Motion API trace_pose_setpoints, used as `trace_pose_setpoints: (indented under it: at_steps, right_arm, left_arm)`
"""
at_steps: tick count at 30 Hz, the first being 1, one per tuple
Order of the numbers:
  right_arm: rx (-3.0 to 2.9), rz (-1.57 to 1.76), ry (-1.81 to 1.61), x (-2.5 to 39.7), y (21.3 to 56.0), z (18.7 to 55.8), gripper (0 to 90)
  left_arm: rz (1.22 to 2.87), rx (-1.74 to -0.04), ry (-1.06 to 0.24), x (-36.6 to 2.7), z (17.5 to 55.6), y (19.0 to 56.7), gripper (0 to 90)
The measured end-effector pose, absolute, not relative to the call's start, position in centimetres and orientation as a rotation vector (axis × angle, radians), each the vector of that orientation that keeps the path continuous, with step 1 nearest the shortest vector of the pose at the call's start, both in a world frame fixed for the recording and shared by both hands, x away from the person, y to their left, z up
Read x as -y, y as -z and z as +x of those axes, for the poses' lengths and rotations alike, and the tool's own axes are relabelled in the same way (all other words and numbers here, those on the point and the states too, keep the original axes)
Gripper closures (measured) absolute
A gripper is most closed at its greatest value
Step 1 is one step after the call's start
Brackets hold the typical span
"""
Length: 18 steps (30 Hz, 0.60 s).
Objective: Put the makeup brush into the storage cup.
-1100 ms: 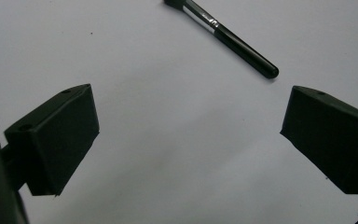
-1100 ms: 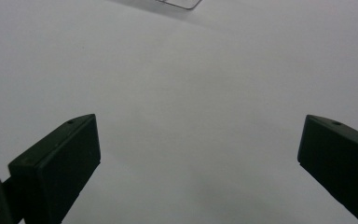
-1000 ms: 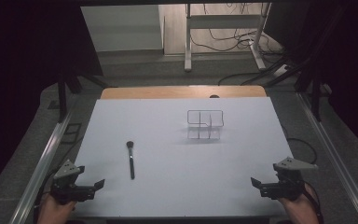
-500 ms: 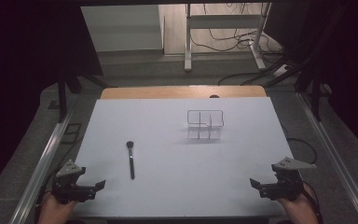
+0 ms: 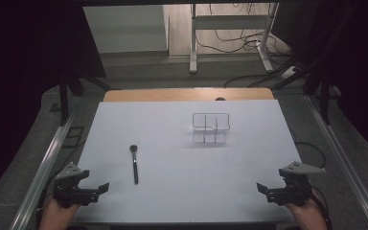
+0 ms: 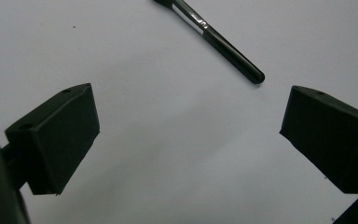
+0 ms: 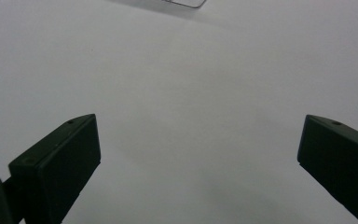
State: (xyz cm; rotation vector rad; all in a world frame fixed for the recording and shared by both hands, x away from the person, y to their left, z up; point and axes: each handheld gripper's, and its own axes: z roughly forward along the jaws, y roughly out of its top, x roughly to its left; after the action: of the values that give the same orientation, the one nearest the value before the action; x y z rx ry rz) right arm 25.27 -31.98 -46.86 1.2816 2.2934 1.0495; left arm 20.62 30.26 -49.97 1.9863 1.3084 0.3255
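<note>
High view: left tongs [image 5: 103,188] gape empty near the brush [image 5: 134,163], probably lined up to grab it; right tongs [image 5: 262,188] wait wide, empty.

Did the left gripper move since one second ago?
Yes. The left gripper drew slightly back toward the near table edge, away from the brush.

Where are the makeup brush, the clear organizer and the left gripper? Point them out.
makeup brush [image 5: 135,168]: high view, middle of its black handle.
clear organizer [image 5: 211,127]: high view, front wall.
left gripper [image 5: 104,186]: high view, between its fingertips.
</note>
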Motion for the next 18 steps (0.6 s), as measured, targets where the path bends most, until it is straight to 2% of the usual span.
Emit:
trace_pose_setpoints:
  at_steps: [18]
  right_arm:
    - [-2.301,1.257,-1.030,31.5,46.9,25.3,0.0]
  left_arm:
    - [2.046,-1.283,-0.310,-29.1,22.2,49.7,4.0]
